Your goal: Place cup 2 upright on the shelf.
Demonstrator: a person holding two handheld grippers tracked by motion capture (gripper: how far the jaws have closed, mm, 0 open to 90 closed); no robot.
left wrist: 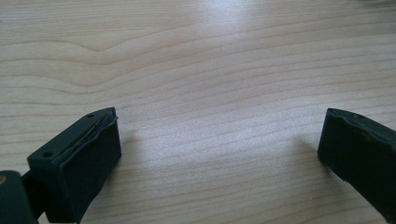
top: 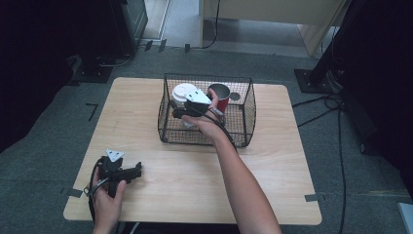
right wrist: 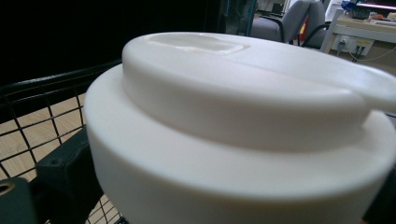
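Note:
A white lidded container [top: 183, 92] stands in the left part of a black wire basket [top: 243, 131] on the wooden table [top: 272, 185]. My right gripper [top: 176, 110] reaches into the basket, its jaws spread wide on either side of the container. Up close, the container [right wrist: 243, 121] sits between them, one black finger [right wrist: 65, 179] just beside its wall. Whether a pad touches it is hard to see. A red mug [top: 220, 95] stands behind it in the basket. My left gripper [top: 137, 170] rests low over the table's near left, open [left wrist: 219, 140] with bare wood between its jaws.
The basket's wire walls [right wrist: 32, 116] rise around the container and hem in the right hand. Cables and dark stands lie on the carpet beyond the table's right edge [top: 316, 107].

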